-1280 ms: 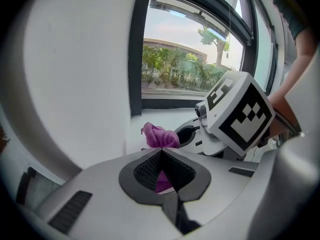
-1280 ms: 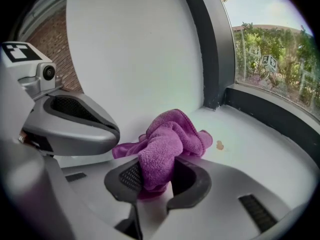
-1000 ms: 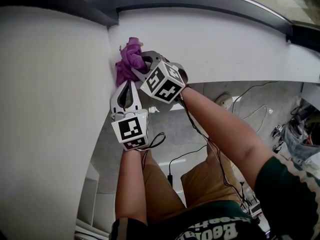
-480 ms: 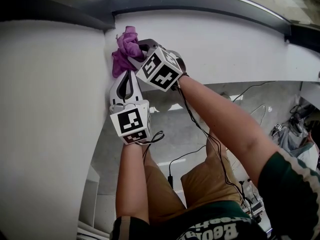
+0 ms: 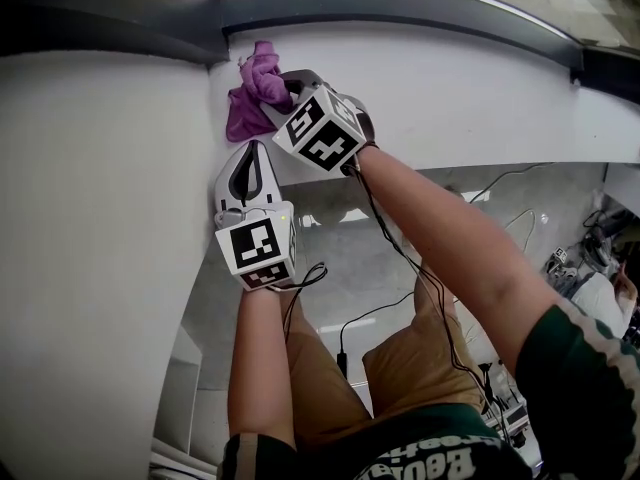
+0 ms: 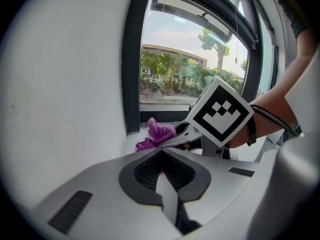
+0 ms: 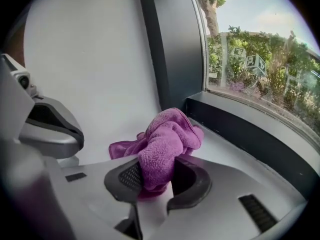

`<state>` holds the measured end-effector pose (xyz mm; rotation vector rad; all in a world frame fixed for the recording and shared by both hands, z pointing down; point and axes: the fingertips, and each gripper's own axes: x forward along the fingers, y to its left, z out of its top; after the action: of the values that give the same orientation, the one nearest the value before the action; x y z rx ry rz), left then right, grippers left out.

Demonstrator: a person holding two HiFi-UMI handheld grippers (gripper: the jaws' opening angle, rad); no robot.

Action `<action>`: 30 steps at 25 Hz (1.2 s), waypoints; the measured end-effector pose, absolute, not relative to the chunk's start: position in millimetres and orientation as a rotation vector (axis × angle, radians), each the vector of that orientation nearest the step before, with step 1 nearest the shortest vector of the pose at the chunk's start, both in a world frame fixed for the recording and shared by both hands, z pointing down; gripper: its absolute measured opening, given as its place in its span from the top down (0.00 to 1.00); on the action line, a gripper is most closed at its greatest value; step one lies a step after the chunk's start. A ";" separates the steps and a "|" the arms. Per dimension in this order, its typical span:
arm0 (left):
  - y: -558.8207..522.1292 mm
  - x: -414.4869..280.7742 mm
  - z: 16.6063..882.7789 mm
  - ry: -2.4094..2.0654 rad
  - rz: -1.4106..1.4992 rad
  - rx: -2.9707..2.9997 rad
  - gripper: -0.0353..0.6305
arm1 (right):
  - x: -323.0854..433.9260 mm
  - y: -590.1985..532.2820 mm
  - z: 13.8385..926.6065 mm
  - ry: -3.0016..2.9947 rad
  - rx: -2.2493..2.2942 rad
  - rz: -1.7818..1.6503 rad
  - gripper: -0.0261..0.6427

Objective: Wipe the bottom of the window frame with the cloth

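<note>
Ahead of my right tongs (image 5: 283,90), seen from my head, the purple cloth (image 5: 248,96) is bunched into the corner where the white sill (image 5: 470,88) meets the side wall (image 5: 100,228), just below the dark window frame (image 5: 400,3). The jaws are clamped on the cloth. My left tongs (image 5: 250,151) sit just behind and below the right pair, close along the wall, with the tips pointing up at the cloth and near its lower edge. Looking along my left tongs (image 6: 161,153), the two jaws are pressed together at the tips with nothing between them. Beyond them the cloth (image 6: 159,133) lies on the sill at the foot of the window frame (image 6: 132,59), and the right tongs (image 6: 175,138) reach into it from the right. Looking along my right tongs (image 7: 154,176), the jaws are pinched narrow on a thick fold of the cloth (image 7: 167,139). The rest of it bulges forward past the tips and trails off to the left over the sill (image 7: 227,151), close to the bottom rail of the window frame (image 7: 250,134). Whether the cloth touches that rail I cannot tell. My left tongs (image 7: 50,129) show at the left edge, beside the wall.
</note>
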<state>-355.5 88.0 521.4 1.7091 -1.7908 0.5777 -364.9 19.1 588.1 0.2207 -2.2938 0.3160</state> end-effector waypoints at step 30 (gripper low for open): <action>31.6 -276.0 519.7 -1.679 0.640 1.862 0.93 | -254.8 -38.3 593.4 -2.260 0.336 0.258 0.80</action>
<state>-276.0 31.6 519.7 1.8619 -1.6788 0.6401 -254.8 -38.3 593.4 0.3360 -2.2598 0.2583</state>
